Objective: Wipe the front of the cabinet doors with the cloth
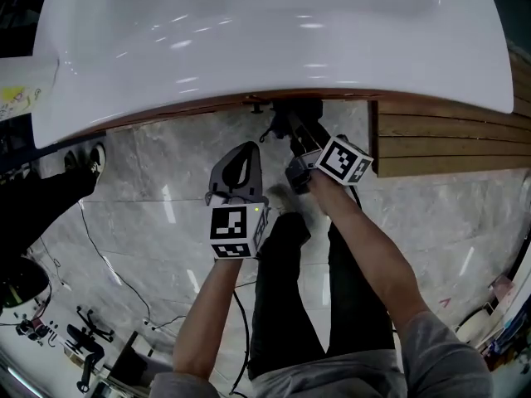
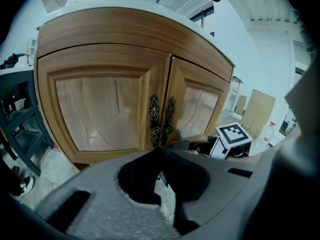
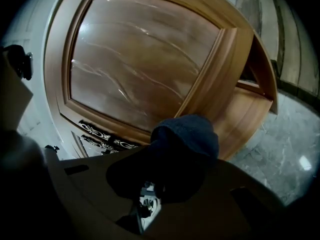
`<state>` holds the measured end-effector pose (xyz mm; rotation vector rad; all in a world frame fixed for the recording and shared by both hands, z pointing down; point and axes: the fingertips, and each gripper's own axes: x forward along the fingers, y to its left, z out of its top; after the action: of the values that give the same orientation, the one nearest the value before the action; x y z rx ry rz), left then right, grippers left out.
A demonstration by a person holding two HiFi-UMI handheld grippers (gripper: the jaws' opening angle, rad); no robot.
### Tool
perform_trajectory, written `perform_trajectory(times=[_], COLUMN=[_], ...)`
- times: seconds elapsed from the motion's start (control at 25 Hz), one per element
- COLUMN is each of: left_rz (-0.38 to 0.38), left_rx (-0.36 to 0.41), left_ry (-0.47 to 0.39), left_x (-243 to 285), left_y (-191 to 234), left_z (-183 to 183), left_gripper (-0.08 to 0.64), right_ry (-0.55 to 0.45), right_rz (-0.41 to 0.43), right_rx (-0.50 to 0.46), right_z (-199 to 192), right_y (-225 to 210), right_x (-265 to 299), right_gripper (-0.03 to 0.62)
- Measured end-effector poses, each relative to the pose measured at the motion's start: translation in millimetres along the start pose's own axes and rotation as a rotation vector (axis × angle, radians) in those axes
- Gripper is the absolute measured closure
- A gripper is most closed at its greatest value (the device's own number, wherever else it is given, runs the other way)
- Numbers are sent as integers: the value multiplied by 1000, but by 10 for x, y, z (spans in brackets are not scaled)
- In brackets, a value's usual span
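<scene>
The grey marble floor (image 1: pixel 158 214) spreads out in front of the cabinet (image 2: pixel 100 31), and a white basin (image 1: pixel 274 40) caps the cabinet's top and overhangs its front. To the cabinet's right, a wall of wooden slats (image 1: pixel 448 139) meets the floor. The cabinet is warm brown wood with a curved front and two panelled doors, the left-hand door (image 2: pixel 95 109) and the right-hand door (image 2: pixel 200 109) as seen facing it. Both doors are closed and meet at the middle. The person stands facing the cabinet in dark trousers (image 1: pixel 286 305), both bare forearms reaching toward it. The left gripper (image 2: pixel 159 151) is held back from the cabinet, facing the seam between the doors. Its jaws are pressed together with nothing between them. The right gripper (image 3: pixel 180 159) is low in front of the right-hand door and nearer the cabinet than the left one, and its marker cube (image 2: pixel 234 136) shows from the left gripper view. Its jaws are clamped on the dark blue cloth (image 3: pixel 187 134), which bulges out past the tips. The cloth sits close up against the wooden frame of that door at the panel's outer edge, away from the seam. Whether it is actually touching the wood cannot be told. A pair of dark ornate metal handles (image 2: pixel 161 119) runs upright along the seam where the doors meet, one on each door, just beside each other.
</scene>
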<state>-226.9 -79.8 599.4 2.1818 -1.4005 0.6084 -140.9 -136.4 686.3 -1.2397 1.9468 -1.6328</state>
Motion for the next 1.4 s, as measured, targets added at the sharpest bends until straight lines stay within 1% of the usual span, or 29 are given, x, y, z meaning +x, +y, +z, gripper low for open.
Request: perform_trajectory(times=[0.44, 0.88, 1.12, 1.4], left_rz=[-8, -16, -9, -6], left_rx=[13, 6, 1, -1], left_ry=[13, 27, 12, 13], left_x=[8, -112, -124, -228], left_y=[39, -44, -48, -88], left_z=[7, 135, 244, 300], left_gripper=[552, 552, 552, 552], right_ry=[-24, -27, -28, -31], right_rz=[12, 29, 30, 58], right_rx=[16, 15, 23, 15], right_z=[68, 228, 261, 343], right_y=[44, 323, 392, 627], right_x=[24, -42, -66, -141], right_gripper=[552, 552, 552, 552])
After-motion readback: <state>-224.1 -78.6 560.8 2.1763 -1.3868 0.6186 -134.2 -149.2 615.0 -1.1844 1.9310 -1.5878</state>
